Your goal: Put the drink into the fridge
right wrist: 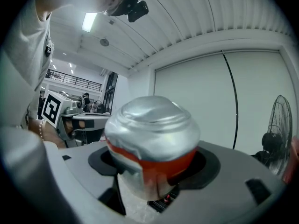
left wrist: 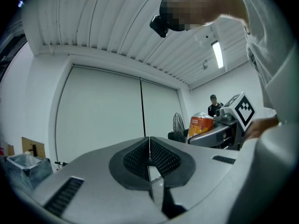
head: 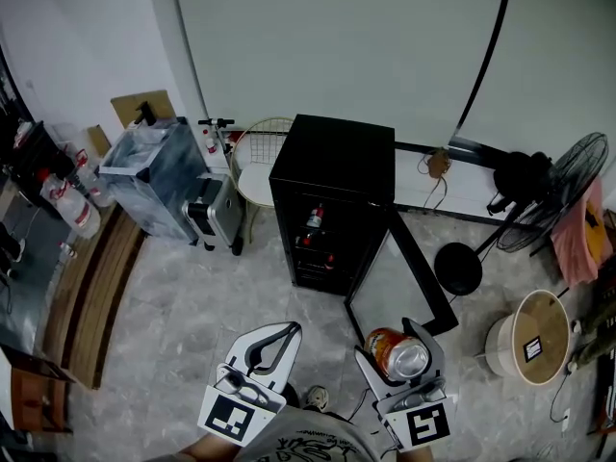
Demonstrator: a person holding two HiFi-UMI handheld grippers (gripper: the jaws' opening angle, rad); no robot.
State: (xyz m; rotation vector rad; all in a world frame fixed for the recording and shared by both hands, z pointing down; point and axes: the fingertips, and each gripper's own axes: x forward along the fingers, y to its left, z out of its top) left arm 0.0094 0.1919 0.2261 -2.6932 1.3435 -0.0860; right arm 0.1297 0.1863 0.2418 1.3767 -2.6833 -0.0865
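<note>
The right gripper [head: 399,350] clamps the orange drink can [head: 397,354], low and right of centre in the head view. The left gripper [head: 292,329] beside it has its jaws pressed together, empty. The black fridge [head: 332,171] stands mid-frame, its door [head: 397,279] open.

Counting one fridge [head: 332,162], one can [head: 397,356], one fan [head: 568,186], two grippers: left gripper [head: 292,329], right gripper [head: 397,341].

fan [head: 566,189]: far right | lined bin [head: 154,176]: left | white chair [head: 252,183]: centre | round tub [head: 534,340]: lower right
</note>
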